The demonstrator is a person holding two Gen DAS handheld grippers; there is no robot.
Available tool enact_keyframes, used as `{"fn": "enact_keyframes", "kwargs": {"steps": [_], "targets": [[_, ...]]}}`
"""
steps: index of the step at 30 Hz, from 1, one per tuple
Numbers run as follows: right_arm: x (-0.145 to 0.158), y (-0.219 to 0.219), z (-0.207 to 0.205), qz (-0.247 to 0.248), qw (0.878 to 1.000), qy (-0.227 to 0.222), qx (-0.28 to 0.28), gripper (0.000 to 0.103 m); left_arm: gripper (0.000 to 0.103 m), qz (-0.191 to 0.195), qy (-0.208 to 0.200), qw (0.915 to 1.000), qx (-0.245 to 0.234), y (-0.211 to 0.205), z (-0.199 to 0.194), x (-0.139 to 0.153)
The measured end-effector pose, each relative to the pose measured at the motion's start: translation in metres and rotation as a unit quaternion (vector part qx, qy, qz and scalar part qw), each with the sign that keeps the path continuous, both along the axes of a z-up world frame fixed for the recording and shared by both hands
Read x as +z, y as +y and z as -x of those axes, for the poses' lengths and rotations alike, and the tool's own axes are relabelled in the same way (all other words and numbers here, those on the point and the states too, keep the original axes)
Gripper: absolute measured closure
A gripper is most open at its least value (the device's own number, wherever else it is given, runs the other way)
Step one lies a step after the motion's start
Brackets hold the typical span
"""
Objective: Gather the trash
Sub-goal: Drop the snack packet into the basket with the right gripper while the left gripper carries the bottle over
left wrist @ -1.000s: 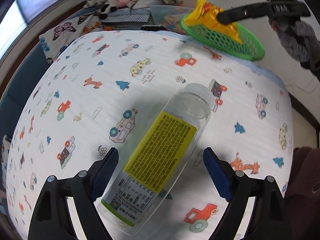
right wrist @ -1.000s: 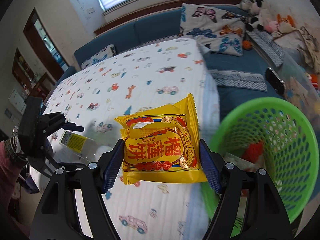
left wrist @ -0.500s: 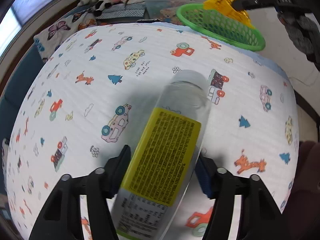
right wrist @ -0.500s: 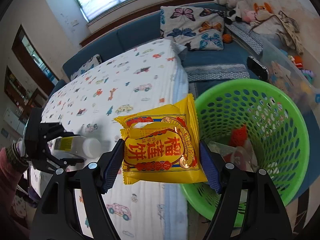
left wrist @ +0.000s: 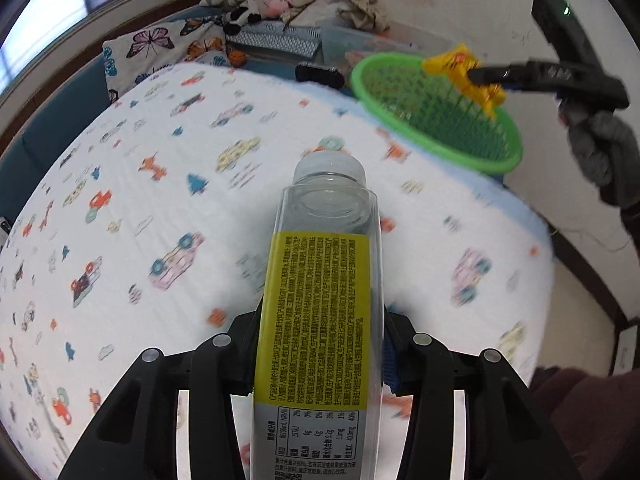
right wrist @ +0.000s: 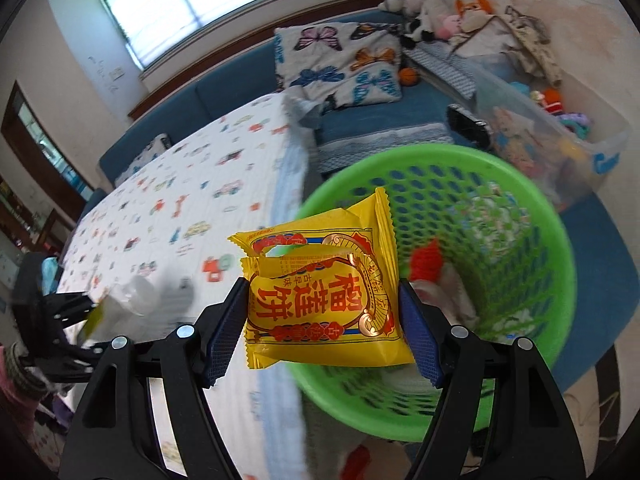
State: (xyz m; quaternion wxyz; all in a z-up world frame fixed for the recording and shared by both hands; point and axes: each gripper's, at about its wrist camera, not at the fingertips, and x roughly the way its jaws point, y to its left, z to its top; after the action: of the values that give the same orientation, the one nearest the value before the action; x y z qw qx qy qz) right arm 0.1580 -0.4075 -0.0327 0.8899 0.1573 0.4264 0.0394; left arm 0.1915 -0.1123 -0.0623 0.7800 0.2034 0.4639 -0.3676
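Left wrist view: left gripper (left wrist: 320, 356) has just been closing, and its fingers (left wrist: 390, 364) now press both sides of the clear plastic bottle (left wrist: 320, 300) with the yellow label, cap pointing away from the camera, over the bed (left wrist: 160, 184) with its car-print sheet. Whether the bottle touches the sheet, can't tell. Right wrist view: right gripper (right wrist: 322, 328) fingers (right wrist: 420, 340) are clamped on the yellow snack packet (right wrist: 324, 292), 1 on each side, holding it above the near rim of the green basket (right wrist: 500, 216). Basket sits just beside the bed edge, with some red and white bits inside, blurred. Left gripper (right wrist: 60, 320) with the bottle shows at far left, well apart from the basket.
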Motion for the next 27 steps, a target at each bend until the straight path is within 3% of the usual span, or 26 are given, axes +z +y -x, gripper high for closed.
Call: {"fn": "enact_keyframes", "kwargs": {"steps": [12,15,27], "targets": [[-0.022,-0.063,0.006,0.016,0.997,0.021,-0.067,0.028,0.059,0.038,-0.025,0.9990,-0.002,-0.055,0.012,0.028],[-0.028,-0.074,0.005,0.013,0.997,0.023,-0.078,0.022,0.059,0.044,-0.028,0.9986,-0.007,-0.071,0.010,0.033],[-0.033,-0.086,0.006,0.010,0.997,0.021,-0.079,0.016,0.059,0.063,-0.022,0.9977,-0.016,-0.136,-0.009,0.037]]}}
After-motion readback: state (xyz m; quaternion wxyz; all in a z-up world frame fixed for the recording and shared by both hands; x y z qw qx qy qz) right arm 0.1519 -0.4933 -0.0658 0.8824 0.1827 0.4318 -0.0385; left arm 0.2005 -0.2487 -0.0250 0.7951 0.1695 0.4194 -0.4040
